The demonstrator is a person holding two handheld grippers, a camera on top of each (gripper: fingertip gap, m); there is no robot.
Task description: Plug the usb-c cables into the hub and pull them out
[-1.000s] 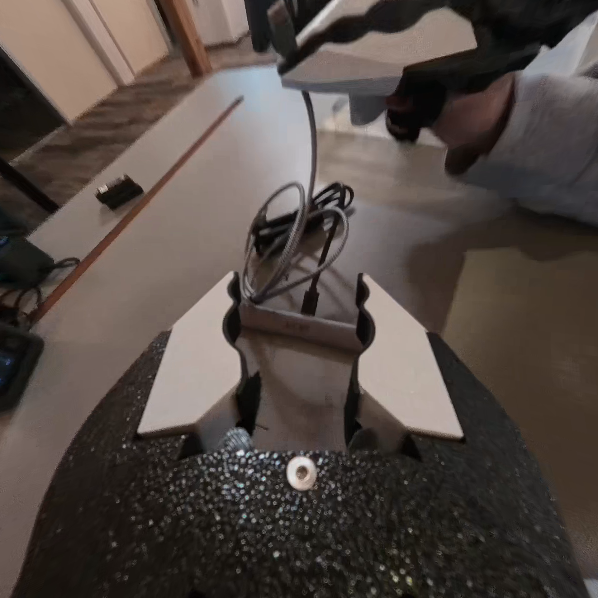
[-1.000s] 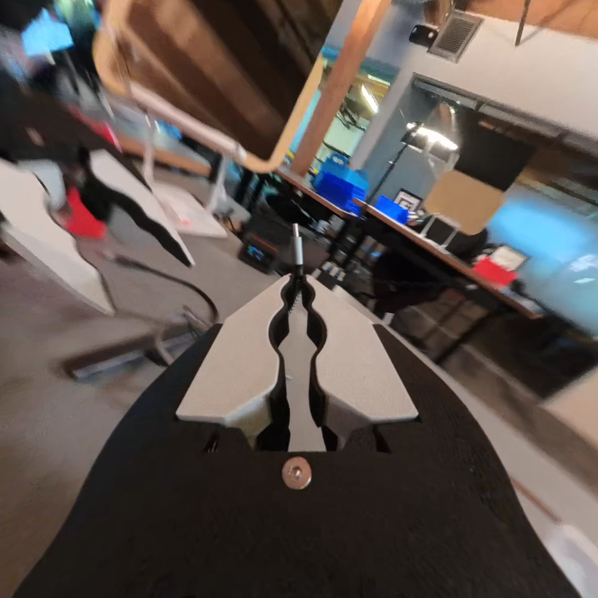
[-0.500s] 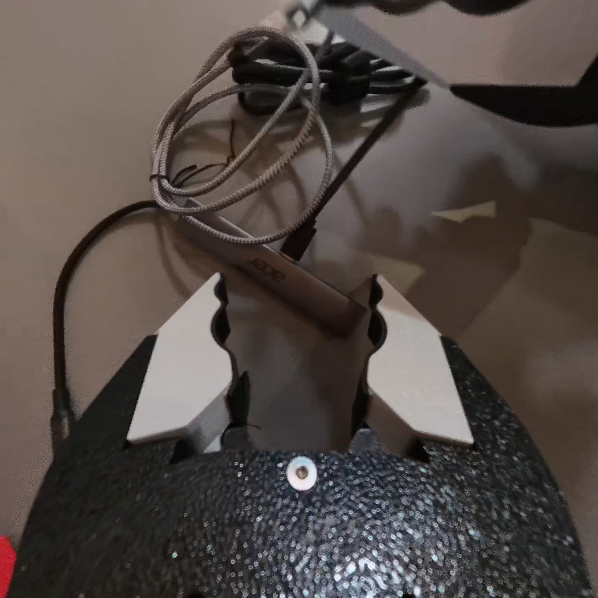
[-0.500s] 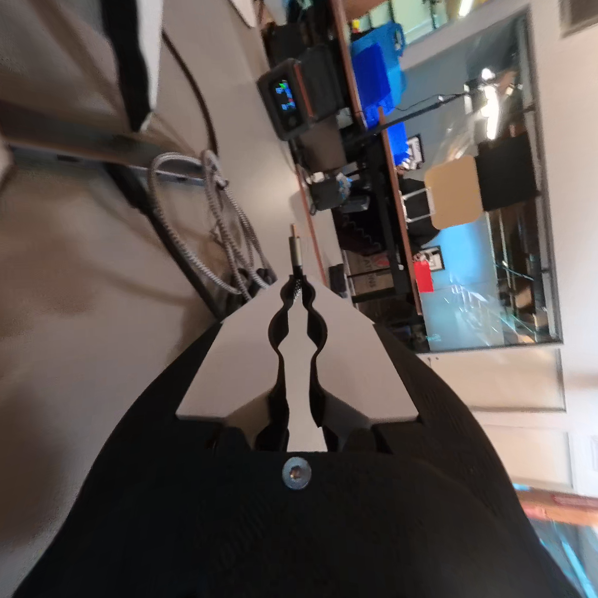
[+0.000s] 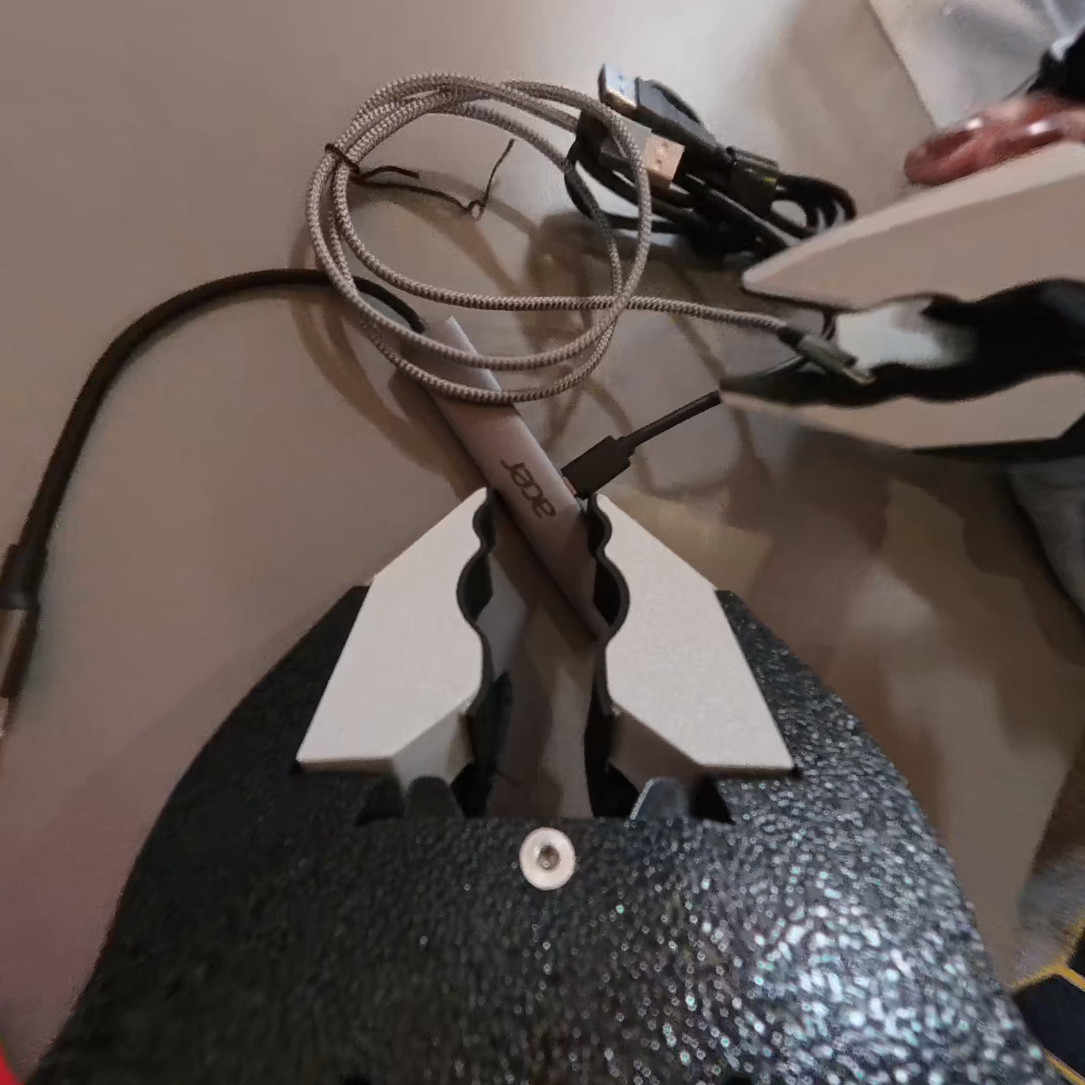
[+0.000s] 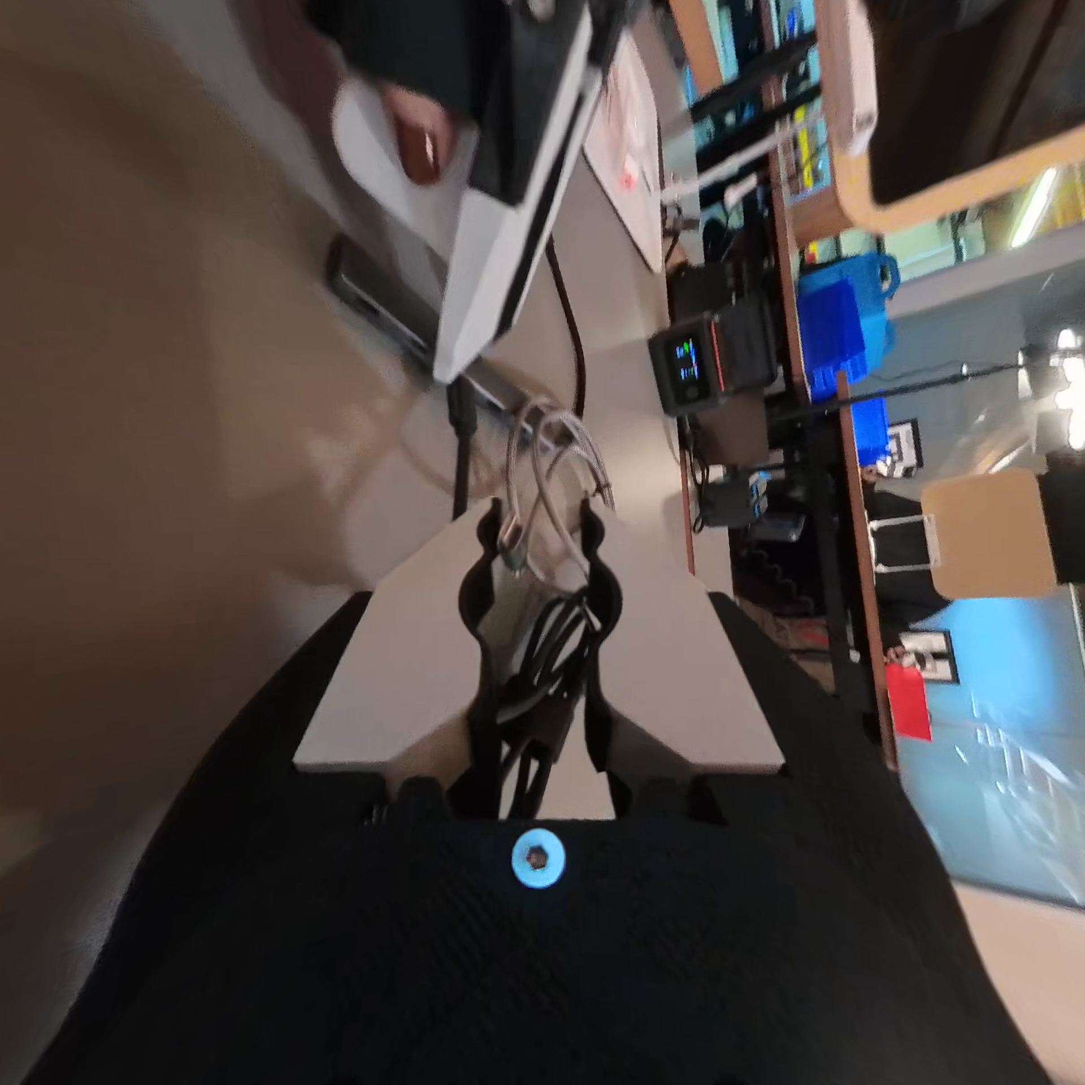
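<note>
A silver hub lies slanted on the beige table, and my left gripper is shut on its near end. A black USB-C plug sits in the hub's right side. A grey braided cable lies coiled over the hub. Its plug lies loose between the jaws of my right gripper, which is open. In the right wrist view, the right gripper straddles the grey plug and a black cable bundle. The left gripper and the hub show beyond it.
The hub's own black lead curves off to the left. A black cable bundle with USB-A plugs lies behind the coil. A small device with a lit screen and blue bins stand past the table's edge. Across from one pair of fingers to the other is roughly 7 centimeters.
My left gripper has closed its jaws on the hub. My right gripper has come down to the cables and opened, letting go of the grey plug.
</note>
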